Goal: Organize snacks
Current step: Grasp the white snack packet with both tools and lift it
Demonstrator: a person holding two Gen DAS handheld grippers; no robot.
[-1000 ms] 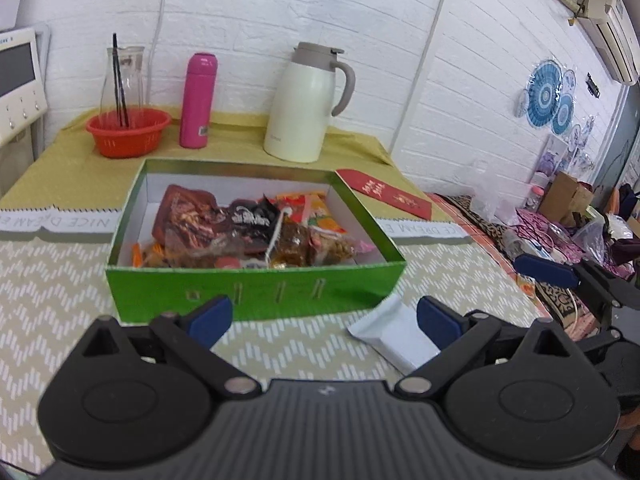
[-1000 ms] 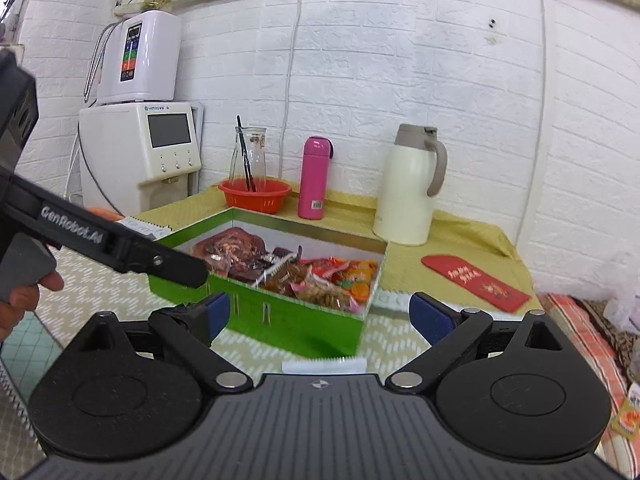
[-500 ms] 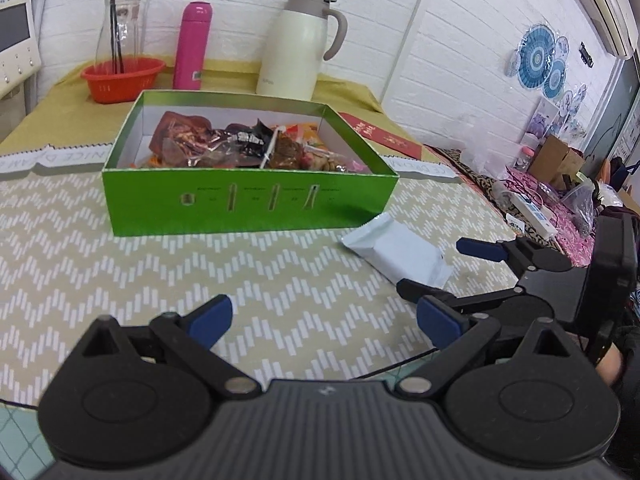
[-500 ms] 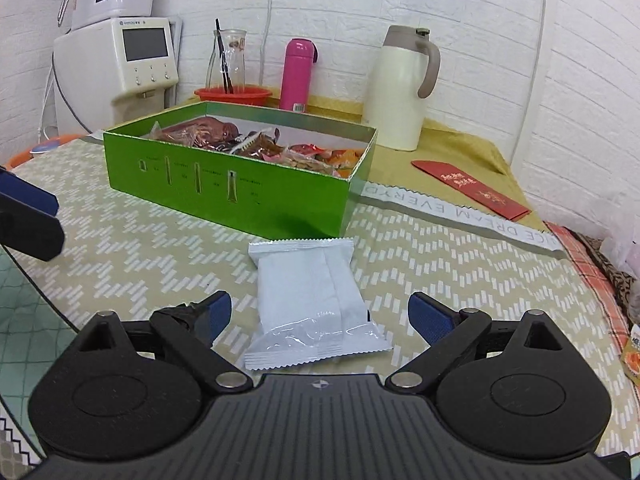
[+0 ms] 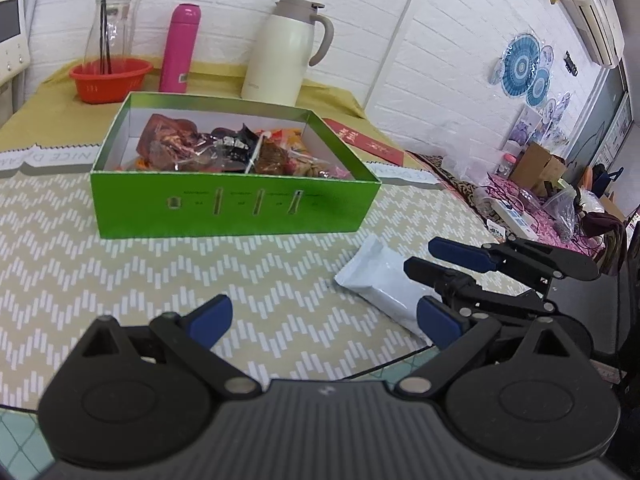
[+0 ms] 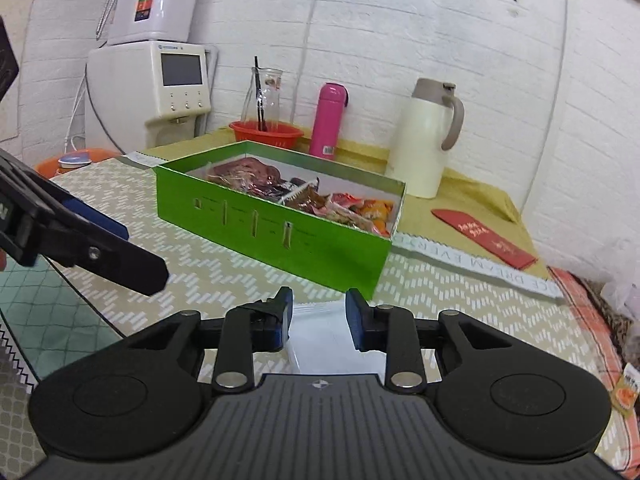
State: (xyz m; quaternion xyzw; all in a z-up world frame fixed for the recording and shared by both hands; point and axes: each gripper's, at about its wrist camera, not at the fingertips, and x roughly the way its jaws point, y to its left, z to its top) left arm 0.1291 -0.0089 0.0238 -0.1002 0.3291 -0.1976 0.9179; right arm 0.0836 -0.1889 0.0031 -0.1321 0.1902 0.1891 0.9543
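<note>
White snack packet (image 6: 320,330): on the chevron tablecloth (image 5: 120,280), just before the green snack box (image 5: 232,208). Right gripper (image 6: 318,320): jaws just closing, clamped on the packet. Left gripper (image 5: 324,316): jaws wide apart, empty, beside it.

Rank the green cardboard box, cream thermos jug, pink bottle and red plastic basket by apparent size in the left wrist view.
1. Green cardboard box
2. Cream thermos jug
3. Pink bottle and red plastic basket: look alike, unranked.
The box sits nearest the camera.
</note>
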